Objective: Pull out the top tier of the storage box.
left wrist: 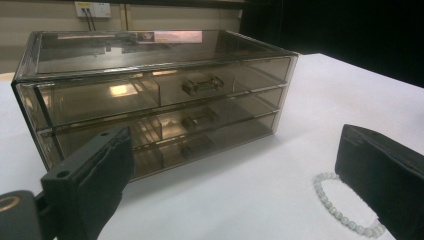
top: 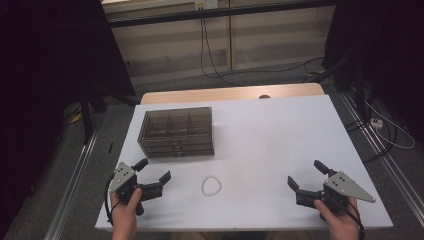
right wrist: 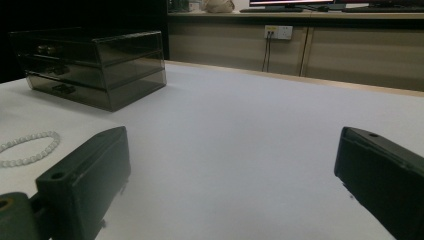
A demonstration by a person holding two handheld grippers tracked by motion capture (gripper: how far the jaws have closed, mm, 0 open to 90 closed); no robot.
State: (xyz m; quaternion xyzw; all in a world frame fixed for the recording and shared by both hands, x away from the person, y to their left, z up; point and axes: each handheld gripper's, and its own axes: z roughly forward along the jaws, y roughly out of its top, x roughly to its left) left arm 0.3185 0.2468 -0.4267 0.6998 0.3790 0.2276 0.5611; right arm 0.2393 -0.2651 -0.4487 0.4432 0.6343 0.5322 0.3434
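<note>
A smoky clear drawer box (top: 176, 132) with three shut drawers stands on the left half of the white table (top: 270, 135). A white bead bracelet (top: 211, 185) lies flat near the front edge, in front of the box. My left gripper (top: 154, 169) rests at the front left, open and empty, left of the bracelet. In the left gripper view the drawer box (left wrist: 160, 95) faces me and the bracelet (left wrist: 340, 212) lies by the right jaw. My right gripper (top: 306, 175) sits open and empty at the front right. In the right gripper view the bracelet (right wrist: 27, 147) lies far left, the box (right wrist: 92, 65) behind it.
The table's wooden back strip (top: 230, 93) runs along its far edge. Cables (top: 215, 60) trail on the floor behind. A metal rail (top: 75, 175) lies left of the table, and a power strip (top: 376, 122) on the floor to the right.
</note>
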